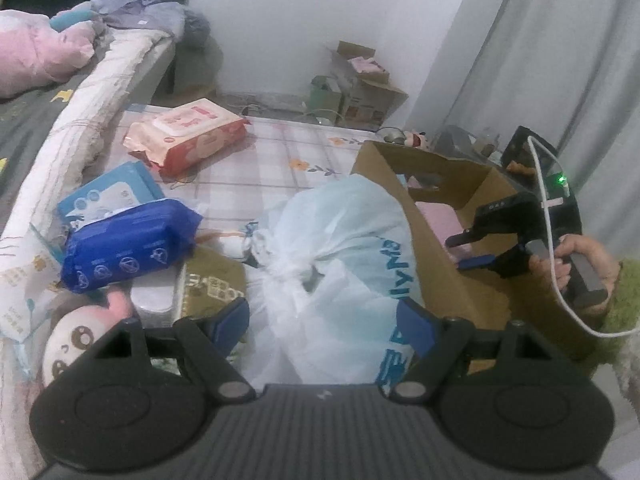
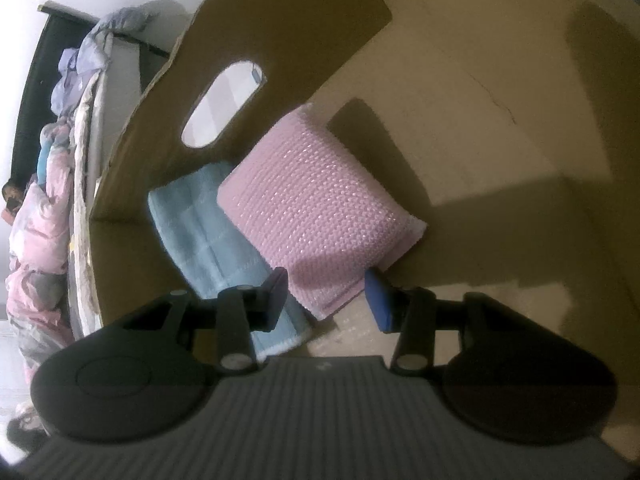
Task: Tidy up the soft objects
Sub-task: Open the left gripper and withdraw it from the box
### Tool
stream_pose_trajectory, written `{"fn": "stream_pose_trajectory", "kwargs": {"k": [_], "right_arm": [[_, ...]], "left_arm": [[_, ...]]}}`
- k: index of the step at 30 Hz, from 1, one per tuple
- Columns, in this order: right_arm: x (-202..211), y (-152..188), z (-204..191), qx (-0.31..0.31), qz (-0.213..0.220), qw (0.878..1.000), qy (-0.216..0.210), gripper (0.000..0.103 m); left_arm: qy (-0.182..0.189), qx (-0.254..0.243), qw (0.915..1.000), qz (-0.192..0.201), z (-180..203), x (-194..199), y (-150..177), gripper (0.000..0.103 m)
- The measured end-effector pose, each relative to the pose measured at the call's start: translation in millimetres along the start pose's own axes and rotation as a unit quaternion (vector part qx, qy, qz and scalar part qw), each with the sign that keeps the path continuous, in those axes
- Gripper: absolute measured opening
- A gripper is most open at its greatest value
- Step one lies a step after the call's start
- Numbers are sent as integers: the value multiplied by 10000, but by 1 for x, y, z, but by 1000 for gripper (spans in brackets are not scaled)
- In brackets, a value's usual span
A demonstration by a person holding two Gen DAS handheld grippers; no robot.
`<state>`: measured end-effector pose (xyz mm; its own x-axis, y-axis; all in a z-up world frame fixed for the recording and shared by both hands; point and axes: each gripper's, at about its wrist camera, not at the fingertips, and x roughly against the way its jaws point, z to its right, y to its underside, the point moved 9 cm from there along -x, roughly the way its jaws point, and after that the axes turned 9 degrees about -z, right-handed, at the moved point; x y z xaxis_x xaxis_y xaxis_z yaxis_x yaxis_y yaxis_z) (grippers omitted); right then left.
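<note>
My left gripper [image 1: 322,326] is open over a knotted white plastic bag [image 1: 340,248] that lies on the checked mat. The bag bulges between the blue pads and neither pad clearly presses it. To its right stands an open cardboard box [image 1: 432,280]. A hand [image 1: 576,256] in a green sleeve holds my right gripper [image 1: 466,252] inside that box. In the right wrist view the right gripper [image 2: 326,292] has its pads against both edges of a pink bubble-textured pack [image 2: 316,196]. The pack rests over a folded blue towel [image 2: 200,232] on the box floor [image 2: 480,80].
Left of the bag lie a dark blue wipes pack [image 1: 128,248], a light blue pack [image 1: 108,192], an olive-printed pack [image 1: 212,284] and a round plush toy [image 1: 76,340]. A pink wipes pack [image 1: 188,132] sits farther back. The bed [image 1: 92,100] runs along the left.
</note>
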<state>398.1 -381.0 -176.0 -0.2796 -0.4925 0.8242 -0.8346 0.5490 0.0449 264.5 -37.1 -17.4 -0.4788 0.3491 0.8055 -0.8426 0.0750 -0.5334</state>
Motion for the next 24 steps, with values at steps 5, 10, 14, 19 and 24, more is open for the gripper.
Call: {"fn": "stream_pose_trajectory", "kwargs": {"k": [5,10,14,19,24], "right_arm": [[7,0,9,-135,1,9999,-92,43],[15,12,11,-101,-103,9999,-70,44],[29,21,9,4,-97,9999,-72,45],[58,38,-8,312,38,9994,-153,47],[82,80,-64,1103,61,9918,-638,47]], "left_arm": [[-98,-13,9999,20,-4,3,3,82],[-234,-55,9997,89,-9,8,10,82],[-342,-33,9992,201,-17,19,16,82],[-548,-20,9977,395,-31,37,21,82],[-862,46,9944,605,-61,64,24,82]]}}
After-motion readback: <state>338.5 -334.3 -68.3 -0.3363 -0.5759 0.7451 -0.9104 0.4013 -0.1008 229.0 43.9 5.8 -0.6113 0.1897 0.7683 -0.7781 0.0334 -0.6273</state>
